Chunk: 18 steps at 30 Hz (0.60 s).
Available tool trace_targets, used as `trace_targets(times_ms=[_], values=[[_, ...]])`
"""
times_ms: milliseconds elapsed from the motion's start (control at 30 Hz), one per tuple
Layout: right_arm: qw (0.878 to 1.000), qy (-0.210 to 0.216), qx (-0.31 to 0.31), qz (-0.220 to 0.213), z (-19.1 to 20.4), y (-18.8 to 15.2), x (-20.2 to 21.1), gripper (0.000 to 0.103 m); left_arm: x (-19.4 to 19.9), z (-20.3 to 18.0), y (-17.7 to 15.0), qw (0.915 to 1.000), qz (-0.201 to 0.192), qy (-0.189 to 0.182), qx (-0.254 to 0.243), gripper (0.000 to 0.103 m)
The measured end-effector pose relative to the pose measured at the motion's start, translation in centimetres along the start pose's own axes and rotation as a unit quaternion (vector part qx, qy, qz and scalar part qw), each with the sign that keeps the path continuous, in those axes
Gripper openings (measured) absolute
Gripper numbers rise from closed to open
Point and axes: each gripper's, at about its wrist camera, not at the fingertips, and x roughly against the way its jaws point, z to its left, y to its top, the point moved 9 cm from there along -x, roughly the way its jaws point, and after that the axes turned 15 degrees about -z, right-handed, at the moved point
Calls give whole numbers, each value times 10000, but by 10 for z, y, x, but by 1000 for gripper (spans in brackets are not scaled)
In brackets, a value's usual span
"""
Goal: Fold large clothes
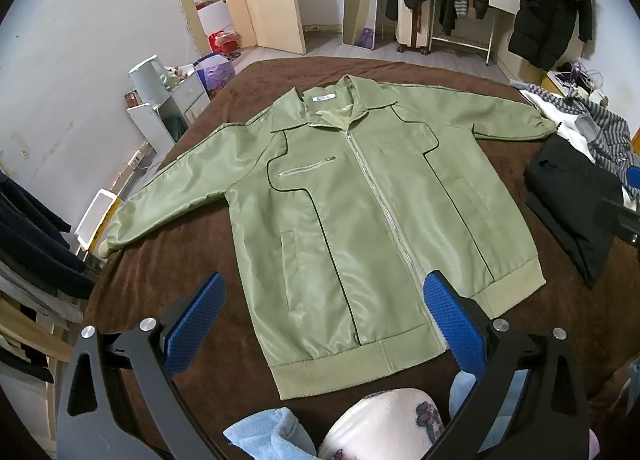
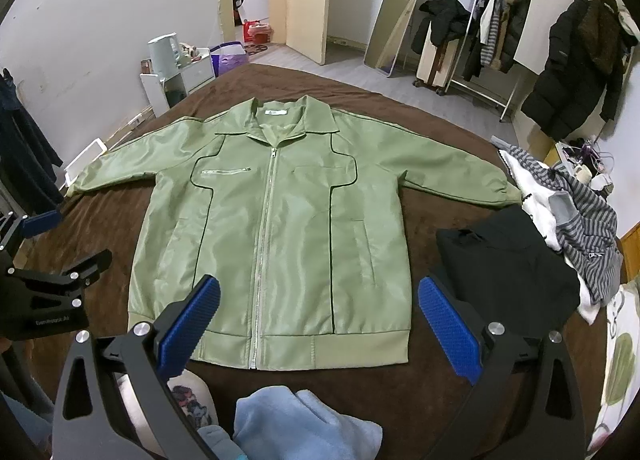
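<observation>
A light green zip-up jacket [image 1: 360, 211] lies flat, front up and zipped, on a brown bed cover [image 1: 168, 292], sleeves spread out to both sides; it also shows in the right wrist view [image 2: 276, 227]. My left gripper [image 1: 325, 300] is open and empty, held above the jacket's hem near its left half. My right gripper [image 2: 319, 304] is open and empty, held above the hem near the jacket's right half. The left gripper's black frame [image 2: 48, 292] shows at the left edge of the right wrist view.
A folded black garment [image 2: 508, 272] lies right of the jacket, with a pile of striped grey and white clothes [image 2: 576, 211] beyond it. A light blue fleece [image 2: 304, 424] and a pink patterned item [image 1: 384, 424] are at the near edge. A clothes rack [image 2: 492, 35] stands at the back.
</observation>
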Motion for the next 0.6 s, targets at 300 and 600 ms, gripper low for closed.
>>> trace_targets(times_ms=[300,600], values=[[10000,25,-26,-8,-2,2,-2,97,2,8,14,10000,9,2,60,97],[10000,11,-13,-16,0,1,-2,97,4,-2,5,10000,-20,22,64,97]])
